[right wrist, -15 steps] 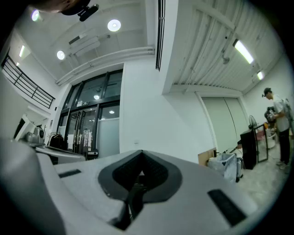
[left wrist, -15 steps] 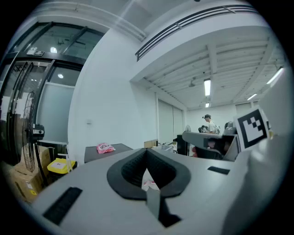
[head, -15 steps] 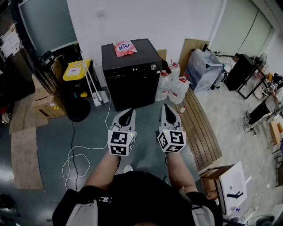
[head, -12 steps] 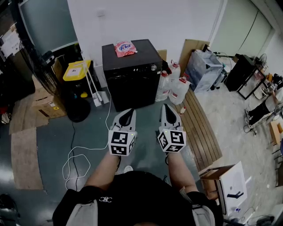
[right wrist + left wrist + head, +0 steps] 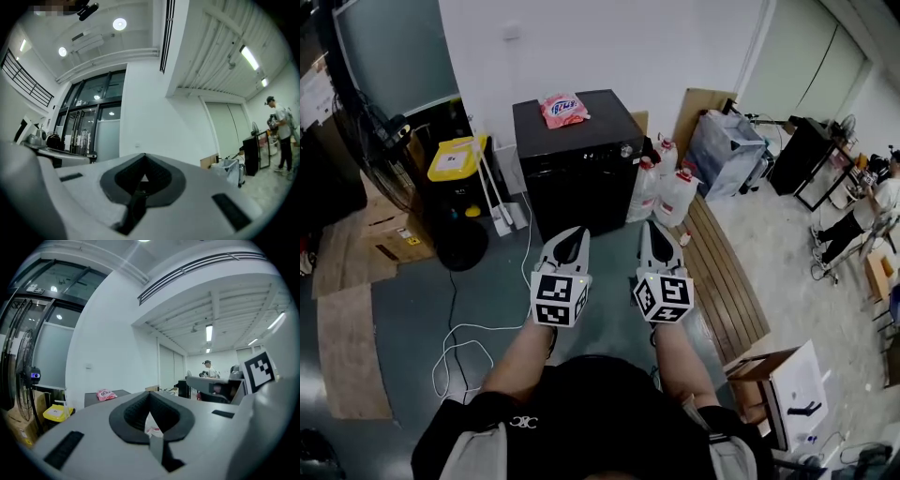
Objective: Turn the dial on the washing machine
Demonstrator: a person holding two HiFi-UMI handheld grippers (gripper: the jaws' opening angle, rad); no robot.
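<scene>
A black washing machine (image 5: 577, 159) stands against the white wall, a pink bag (image 5: 564, 109) on its top. Its small silver dial (image 5: 625, 150) sits at the right end of the front panel. My left gripper (image 5: 574, 234) and right gripper (image 5: 651, 229) are held side by side over the grey floor, well short of the machine, tips pointing toward it. Both are shut with nothing between the jaws. In the left gripper view the machine's top (image 5: 101, 397) and the pink bag (image 5: 106, 394) show past the closed jaws. The right gripper view looks up at wall and ceiling.
White jugs (image 5: 675, 192) stand right of the machine, beside a wooden slat platform (image 5: 724, 281). A yellow-lidded bin (image 5: 456, 159) and cardboard boxes (image 5: 394, 239) are to the left. A white cable (image 5: 469, 333) lies on the floor. A person (image 5: 877, 202) stands far right.
The head view has shifted slightly, so the machine sits a little lower in the frame. Both grippers stay shut and in the same place.
</scene>
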